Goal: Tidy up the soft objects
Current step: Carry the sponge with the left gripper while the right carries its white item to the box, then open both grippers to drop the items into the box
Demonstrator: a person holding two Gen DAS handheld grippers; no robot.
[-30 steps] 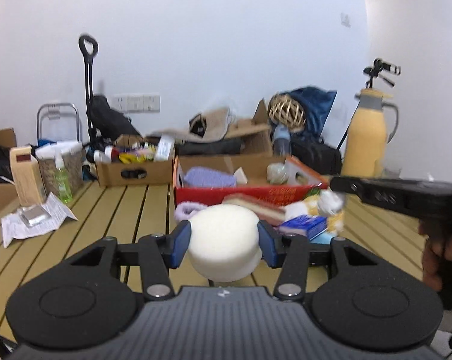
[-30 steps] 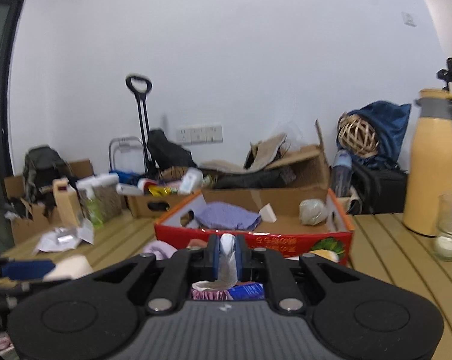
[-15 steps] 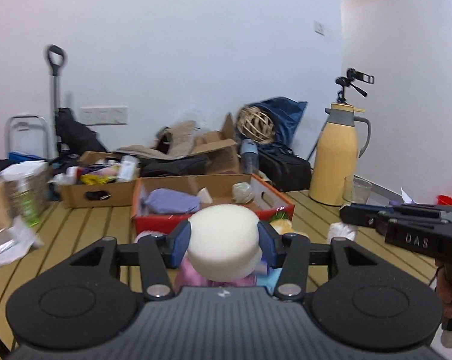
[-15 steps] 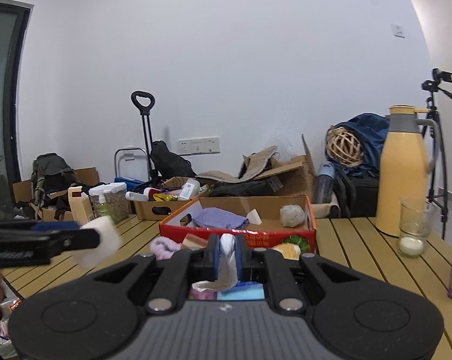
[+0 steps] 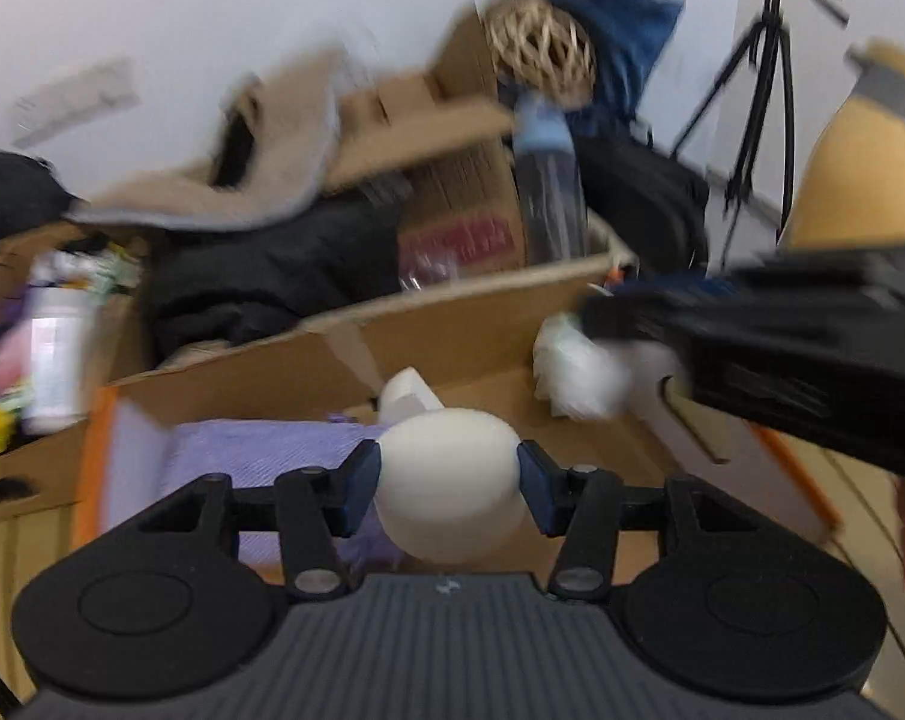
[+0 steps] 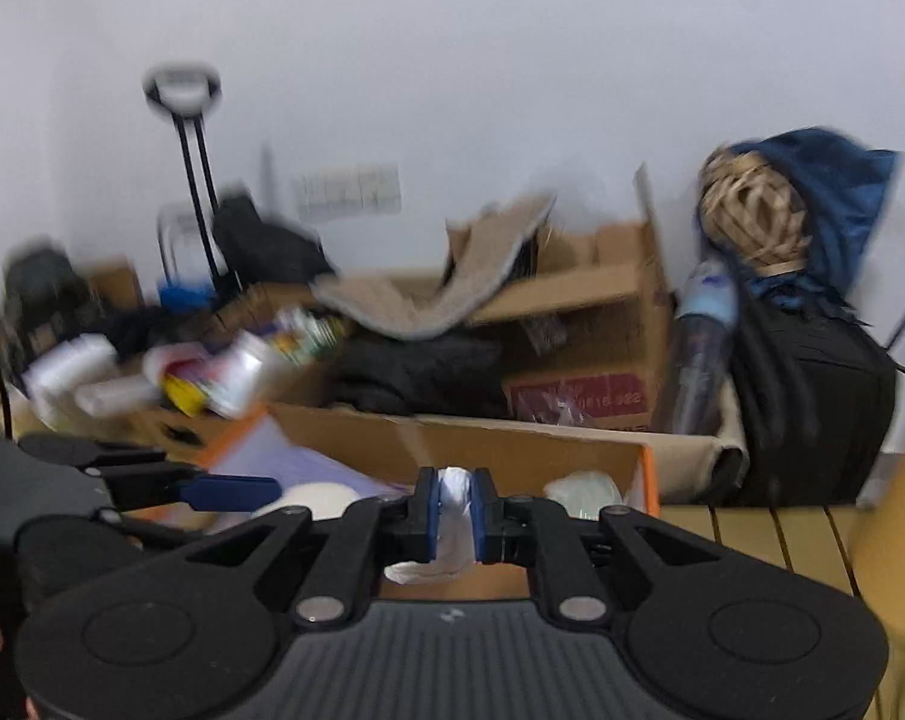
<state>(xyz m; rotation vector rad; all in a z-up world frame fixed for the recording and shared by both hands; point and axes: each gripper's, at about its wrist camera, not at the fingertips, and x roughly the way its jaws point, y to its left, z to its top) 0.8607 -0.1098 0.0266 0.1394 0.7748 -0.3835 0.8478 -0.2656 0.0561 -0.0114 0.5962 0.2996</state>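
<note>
White sponge puck (image 5: pixel 449 480) is being clamped between the left gripper (image 5: pixel 448 483) pads and held over the open cardboard box (image 5: pixel 452 324), above the purple cloth (image 5: pixel 260 456). White crumpled tissue (image 6: pixel 452 516) is being pinched in the nearly closed right gripper (image 6: pixel 452 507) over the same box, likely for drop-off together.
</note>
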